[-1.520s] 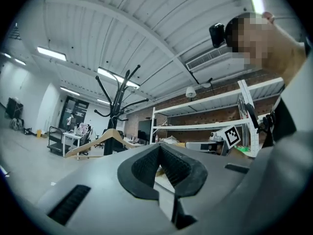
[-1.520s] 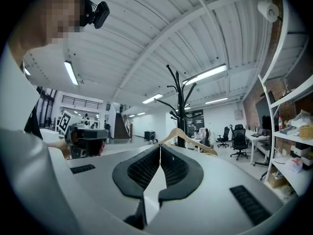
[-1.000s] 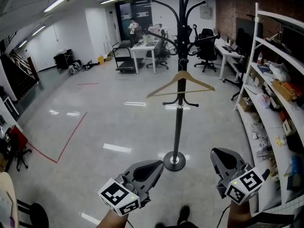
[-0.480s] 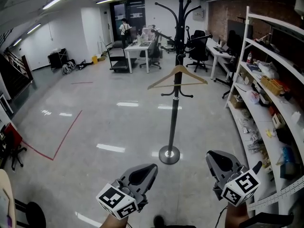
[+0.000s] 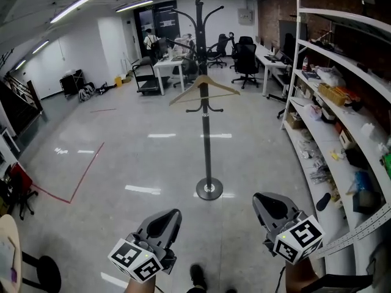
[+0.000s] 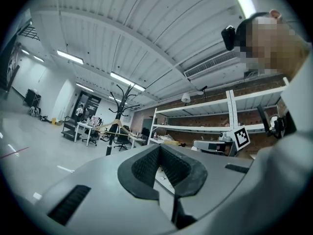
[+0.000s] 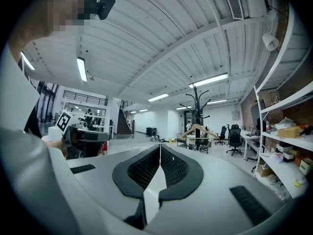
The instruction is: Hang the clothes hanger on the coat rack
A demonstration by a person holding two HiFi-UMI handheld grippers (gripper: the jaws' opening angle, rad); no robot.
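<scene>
A black coat rack (image 5: 206, 133) stands on the grey floor ahead, on a round base (image 5: 209, 188). A wooden clothes hanger (image 5: 204, 89) hangs from one of its lower hooks, level and free of both grippers. My left gripper (image 5: 170, 217) and right gripper (image 5: 263, 200) are held low and near me, well short of the rack. Both are shut with nothing between the jaws. The left gripper view shows the rack (image 6: 117, 112) and hanger (image 6: 110, 125) small and far off. In the right gripper view the rack (image 7: 197, 112) and hanger (image 7: 197, 129) are likewise distant.
White shelving (image 5: 333, 112) with several items runs along the right side. Desks and office chairs (image 5: 177, 63) and a person (image 5: 148, 40) are at the back. A red tape line (image 5: 85, 170) crosses the floor at left. A stool (image 5: 40, 274) is at lower left.
The rack and hanger now look farther away and further left in the head view. Both grippers sit lower in the frame and stay shut.
</scene>
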